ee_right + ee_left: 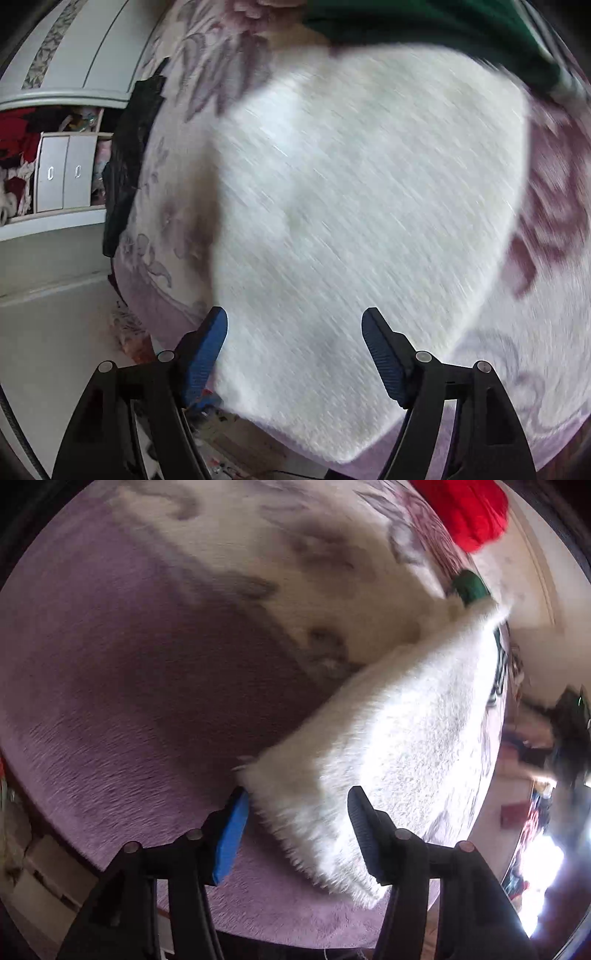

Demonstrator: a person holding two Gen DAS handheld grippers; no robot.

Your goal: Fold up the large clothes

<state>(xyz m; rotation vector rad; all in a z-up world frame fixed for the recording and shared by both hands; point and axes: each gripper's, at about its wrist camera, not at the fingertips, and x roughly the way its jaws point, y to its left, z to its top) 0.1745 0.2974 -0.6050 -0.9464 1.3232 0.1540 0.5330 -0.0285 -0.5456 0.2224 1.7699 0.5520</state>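
Right in front of the open left gripper, the fluffy white garment lies on the bed, stretching far right. The right gripper, open too, hovers over its wide middle.

Your left gripper is hovering with jaws spread over the corner of the white fluffy garment. Bare purple blanket is lying to its left, nothing standing on it. A red bundle and a green item are sitting at the far end. Your right gripper is hanging jaws apart over the garment; black cloth is draping the bed's left edge, green fabric is blocking ahead.
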